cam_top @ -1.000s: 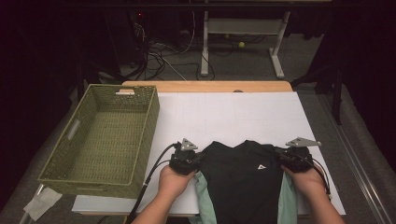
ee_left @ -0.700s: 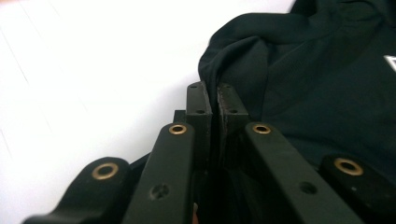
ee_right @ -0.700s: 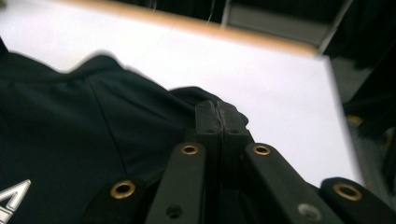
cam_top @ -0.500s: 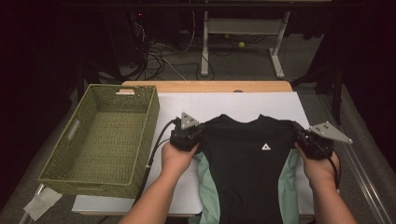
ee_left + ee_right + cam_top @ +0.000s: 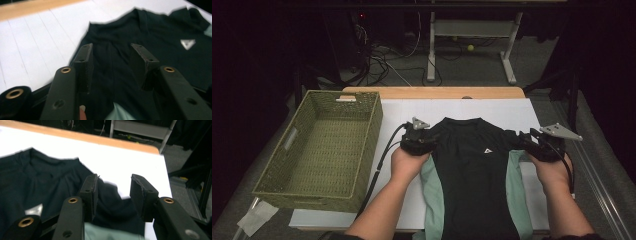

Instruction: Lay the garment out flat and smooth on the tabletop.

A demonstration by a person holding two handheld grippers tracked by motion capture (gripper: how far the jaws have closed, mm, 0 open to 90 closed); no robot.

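Note:
A black shirt (image 5: pixel 472 175) with mint-green side panels and a small white logo (image 5: pixel 486 150) lies flat on the white table (image 5: pixel 492 107), its collar toward the far side. My left gripper (image 5: pixel 428 139) is at the shirt's left shoulder. Its jaws have just been opening and stand apart over the black cloth (image 5: pixel 162 32), with the left gripper (image 5: pixel 112 51) not pressing on it. My right gripper (image 5: pixel 523 141) is at the right shoulder. Its jaws have also just been opening, and the right gripper (image 5: pixel 115 181) hangs open above the sleeve (image 5: pixel 110 202).
A green woven basket (image 5: pixel 372 135) stands empty at the table's left edge, close to my left forearm. The wooden table edge (image 5: pixel 432 92) runs along the far side. Cables and a desk frame (image 5: pixel 472 30) are on the floor beyond.
Both hands have moved away from the near edge and drawn the shirt farther onto the table. The right hand has shifted outward. The shirt now lies spread flat.

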